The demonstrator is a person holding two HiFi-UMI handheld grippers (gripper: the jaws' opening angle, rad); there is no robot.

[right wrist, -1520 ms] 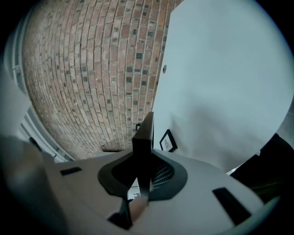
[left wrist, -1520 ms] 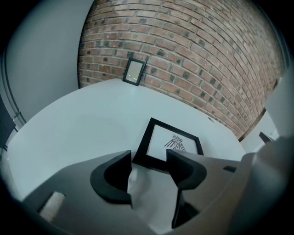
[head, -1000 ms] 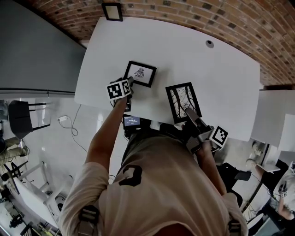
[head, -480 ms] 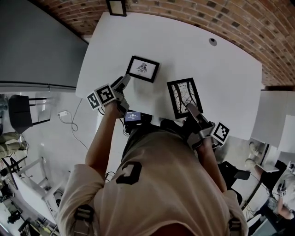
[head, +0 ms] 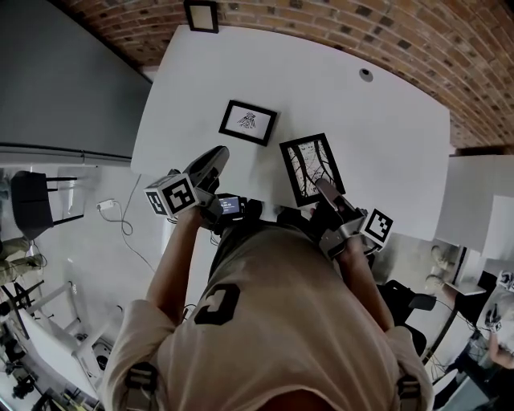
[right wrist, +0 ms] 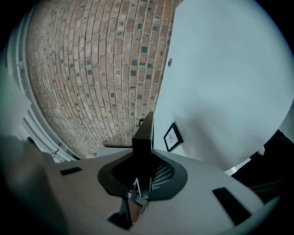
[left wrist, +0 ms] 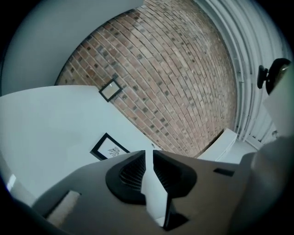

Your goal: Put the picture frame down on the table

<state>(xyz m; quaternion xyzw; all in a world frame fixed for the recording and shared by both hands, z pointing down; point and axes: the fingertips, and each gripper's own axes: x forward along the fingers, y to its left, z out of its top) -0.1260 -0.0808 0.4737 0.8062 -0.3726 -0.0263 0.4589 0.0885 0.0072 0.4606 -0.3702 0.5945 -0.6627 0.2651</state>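
A larger black picture frame (head: 310, 167) with a tree drawing is held over the near part of the white table (head: 377, 136). My right gripper (head: 326, 189) is shut on its near edge. The right gripper view shows that frame (right wrist: 146, 135) edge-on between the jaws. I cannot tell whether it touches the table. A small black frame (head: 249, 122) lies flat on the table, also seen as the small frame (left wrist: 110, 148) in the left gripper view. My left gripper (head: 210, 163) hangs near the table's front left edge, apart from the small frame. Its jaws stand a narrow gap apart with nothing between them.
A third small frame (head: 201, 15) hangs on the brick wall beyond the table. A cable hole (head: 366, 75) sits in the far tabletop. A chair (head: 32, 201) and a cable lie on the floor at the left. A second white table (head: 478, 209) stands at the right.
My left gripper has drawn back from the small frame toward the table's near edge, leaving it flat. The right gripper with the larger frame has shifted slightly left.
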